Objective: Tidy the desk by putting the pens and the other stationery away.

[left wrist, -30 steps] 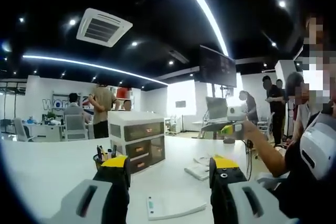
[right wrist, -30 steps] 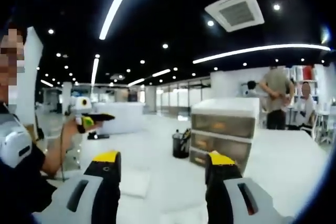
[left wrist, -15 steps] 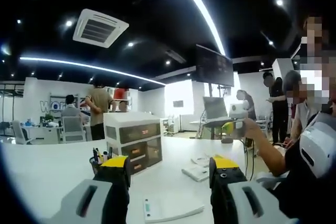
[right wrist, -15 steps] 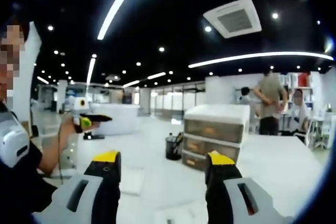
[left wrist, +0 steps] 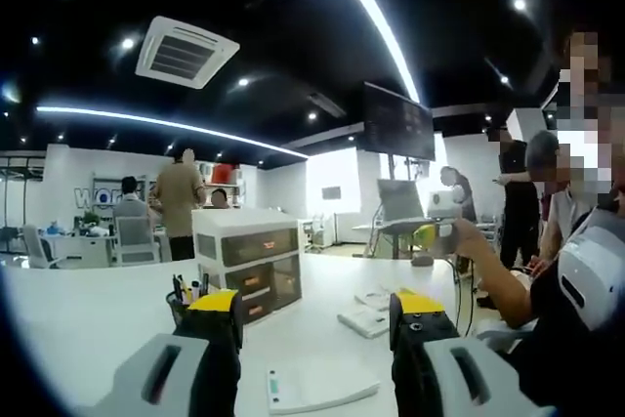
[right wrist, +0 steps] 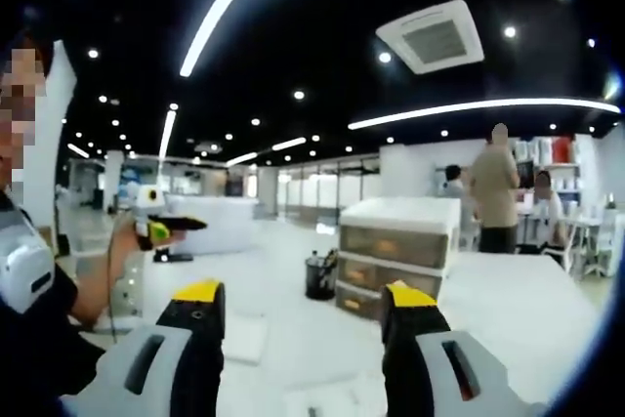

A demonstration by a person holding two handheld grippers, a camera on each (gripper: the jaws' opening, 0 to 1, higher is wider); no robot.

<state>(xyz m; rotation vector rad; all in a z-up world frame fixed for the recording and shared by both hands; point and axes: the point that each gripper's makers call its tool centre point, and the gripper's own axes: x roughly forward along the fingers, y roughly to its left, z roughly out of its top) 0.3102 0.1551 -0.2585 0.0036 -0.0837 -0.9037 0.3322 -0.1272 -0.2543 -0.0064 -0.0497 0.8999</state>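
Note:
A white three-drawer unit stands on the white desk, with a black pen cup full of pens beside it. My left gripper hovers open above the desk, nothing between its yellow-tipped jaws. Below it lies a white pad, and a white notebook lies further right. In the right gripper view the drawer unit and pen cup sit ahead. My right gripper is open and empty, with a white pad under its left jaw.
A hand holds the other gripper up at the right. Several people stand or sit at the back, near chairs and desks. More people stand at the right by a monitor.
Both views shifted slightly with the hands. A standing person in the background has stepped sideways. Both grippers stay open above the desk.

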